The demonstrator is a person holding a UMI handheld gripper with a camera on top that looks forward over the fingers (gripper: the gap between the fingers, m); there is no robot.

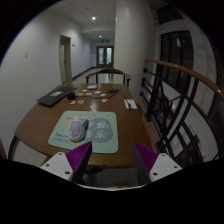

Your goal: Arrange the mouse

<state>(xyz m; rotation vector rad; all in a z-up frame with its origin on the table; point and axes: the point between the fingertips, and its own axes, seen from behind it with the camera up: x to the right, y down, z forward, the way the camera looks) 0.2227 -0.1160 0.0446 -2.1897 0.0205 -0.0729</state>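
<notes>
A pale, perforated mouse [80, 129] lies on a light green mouse mat [102, 127] near the front of a wooden table [60, 115]. It rests on the mat's left part. My gripper [112, 158] hovers well back from the table's near edge, above it, with the mouse beyond the fingers. The two purple pads [77, 155] stand far apart, open, with nothing between them.
A dark laptop [55, 97] sits at the table's far left. Small items [97, 92] and a white object [130, 103] lie toward the far end. Chairs [108, 74] stand at the far end and along the right side. A stair railing [185, 75] runs at right.
</notes>
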